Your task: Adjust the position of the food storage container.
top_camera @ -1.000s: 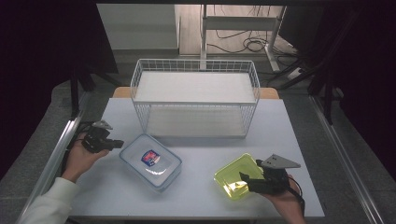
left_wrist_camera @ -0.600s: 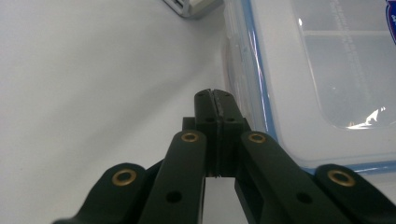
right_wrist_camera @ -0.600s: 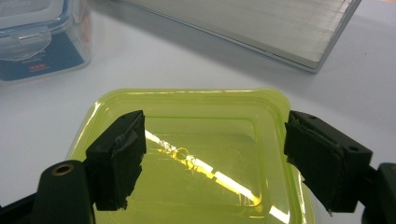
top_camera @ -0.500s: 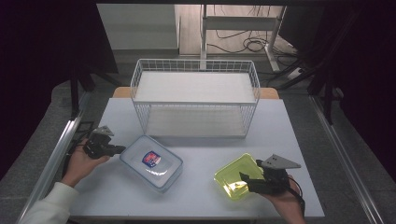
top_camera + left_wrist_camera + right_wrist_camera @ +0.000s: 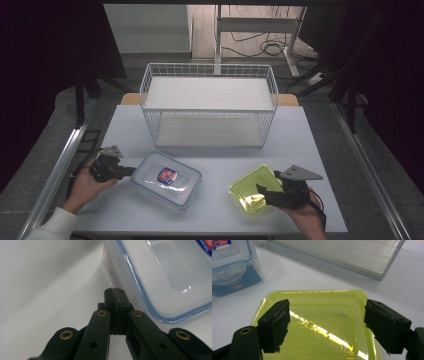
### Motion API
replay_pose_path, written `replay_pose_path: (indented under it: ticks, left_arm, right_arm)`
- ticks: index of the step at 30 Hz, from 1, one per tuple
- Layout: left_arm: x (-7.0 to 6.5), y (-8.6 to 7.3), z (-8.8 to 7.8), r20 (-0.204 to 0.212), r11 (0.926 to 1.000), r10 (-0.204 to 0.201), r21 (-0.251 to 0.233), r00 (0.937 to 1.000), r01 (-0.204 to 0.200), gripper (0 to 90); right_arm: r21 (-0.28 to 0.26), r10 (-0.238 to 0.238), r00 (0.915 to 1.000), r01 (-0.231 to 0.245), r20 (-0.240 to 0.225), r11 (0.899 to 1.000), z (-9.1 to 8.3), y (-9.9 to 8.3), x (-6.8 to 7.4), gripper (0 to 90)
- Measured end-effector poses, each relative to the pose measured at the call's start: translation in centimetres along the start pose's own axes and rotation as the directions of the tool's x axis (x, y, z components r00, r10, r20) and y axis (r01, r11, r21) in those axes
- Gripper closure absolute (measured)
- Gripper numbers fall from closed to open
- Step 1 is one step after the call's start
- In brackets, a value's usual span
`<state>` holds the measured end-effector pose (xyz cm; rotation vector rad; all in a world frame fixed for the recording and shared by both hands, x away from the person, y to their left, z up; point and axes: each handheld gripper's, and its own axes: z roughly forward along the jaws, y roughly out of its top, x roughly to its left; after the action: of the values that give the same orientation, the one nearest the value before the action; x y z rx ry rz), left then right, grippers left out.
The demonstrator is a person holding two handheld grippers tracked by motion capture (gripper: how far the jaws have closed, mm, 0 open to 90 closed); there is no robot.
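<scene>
A clear lidded box with a blue rim lies at the front left of the table. My left gripper is shut with nothing in it. Its tips rest against or just beside the clear box's side wall; I cannot tell whether they touch. A yellow-green box lies at the front right. My right gripper hovers open over its near edge. In the right gripper view the jaws stand wide apart above the yellow-green lid, not pressing on it.
A white wire basket with a white shelf stands at the back middle of the table. Its base shows beyond the yellow-green box, with the clear box off to the left. Bare table lies between the two boxes.
My left hand has moved right, bringing its shut gripper up to the clear box's side. The right hand and both boxes have kept still.
</scene>
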<state>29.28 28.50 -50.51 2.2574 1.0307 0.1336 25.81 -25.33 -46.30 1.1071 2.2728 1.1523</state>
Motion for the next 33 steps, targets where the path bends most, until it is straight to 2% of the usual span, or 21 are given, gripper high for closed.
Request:
replay_pose_path:
  ticks: [3, 7, 13, 22, 23, 33]
  left_arm:
    - [-1.0, -0.5, 0.3, 0.021, 1.0000, -0.005, -0.003, 0.9998, 0.005, 90.0]
    - [-2.0, -0.8, 0.4, 0.026, 1.0000, -0.009, -0.001, 0.9996, 0.009, 90.0]
    - [-2.8, -1.0, 0.4, 0.036, 0.9999, -0.015, -0.002, 0.9993, 0.015, 90.0]
    - [-4.3, -1.2, 0.5, 0.062, 1.0000, -0.001, -0.004, 0.9981, 0.001, 90.0]
    - [-4.7, -1.2, 0.6, 0.067, 1.0000, 0.005, -0.004, 0.9978, -0.005, 90.0]
    - [-6.0, -1.5, 0.7, 0.090, 0.9999, 0.003, -0.017, 0.9959, -0.002, 90.0]
  right_arm:
    - [-0.001, 0.003, 1.0000, -0.003, 0.000, 1.000, 0.0, 0.0, 0.1, 21.2]
    - [0.003, -0.001, 1.0000, 0.001, 0.003, 1.000, 0.0, 0.0, 0.1, 21.2]
    - [0.004, -0.002, 1.0000, 0.002, 0.004, 1.000, 0.0, 0.0, 0.1, 21.2]
    - [0.007, -0.005, 1.0000, 0.005, 0.004, 1.000, 0.1, 0.0, 0.2, 21.2]
    - [0.007, -0.004, 1.0000, 0.004, 0.004, 1.000, 0.1, 0.0, 0.2, 21.2]
    - [0.013, 0.019, 0.9998, -0.019, -0.005, 1.000, 0.3, 0.1, 0.4, 20.9]
